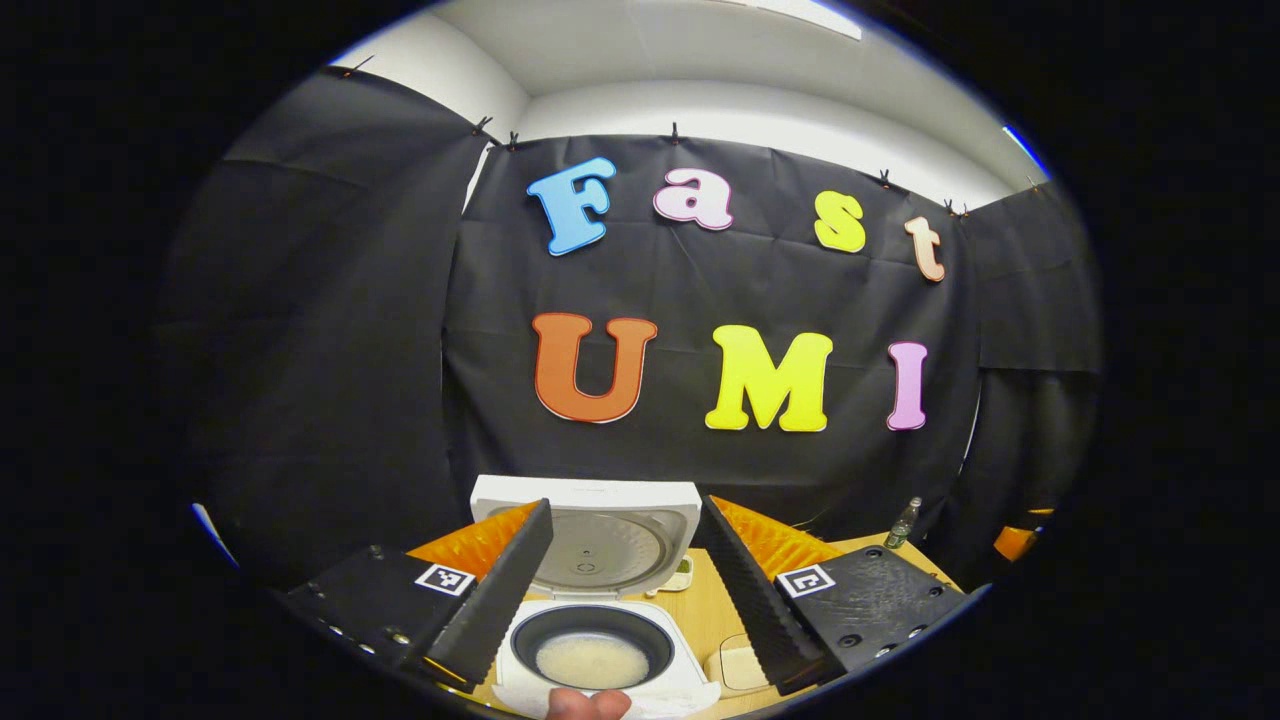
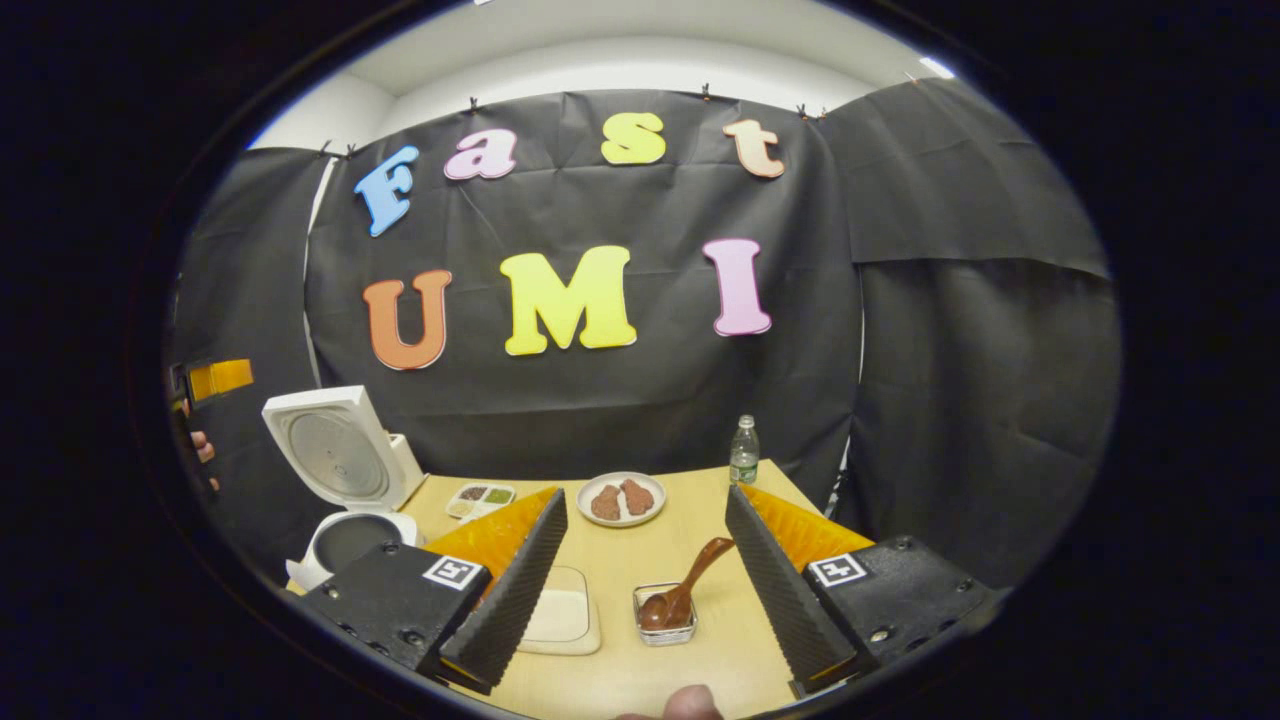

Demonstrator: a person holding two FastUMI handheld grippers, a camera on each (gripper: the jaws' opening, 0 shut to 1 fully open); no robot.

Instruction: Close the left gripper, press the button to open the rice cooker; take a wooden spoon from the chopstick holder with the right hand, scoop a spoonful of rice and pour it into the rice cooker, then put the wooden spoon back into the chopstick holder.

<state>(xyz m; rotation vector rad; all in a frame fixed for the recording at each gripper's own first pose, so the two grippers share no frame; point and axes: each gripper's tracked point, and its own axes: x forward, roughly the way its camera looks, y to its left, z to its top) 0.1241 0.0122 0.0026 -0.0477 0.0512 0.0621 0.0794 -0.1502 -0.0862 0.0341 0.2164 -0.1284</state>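
Wooden spoon [image 2: 683, 588] between gripper [image 2: 648, 590] fingers

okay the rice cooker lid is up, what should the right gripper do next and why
Probably lower the open right gripper toward the wooden spoon, which leans in the small clear holder just ahead between its fingers. The rice cooker already stands open with rice in its pot, and the spoon isn't gripped.
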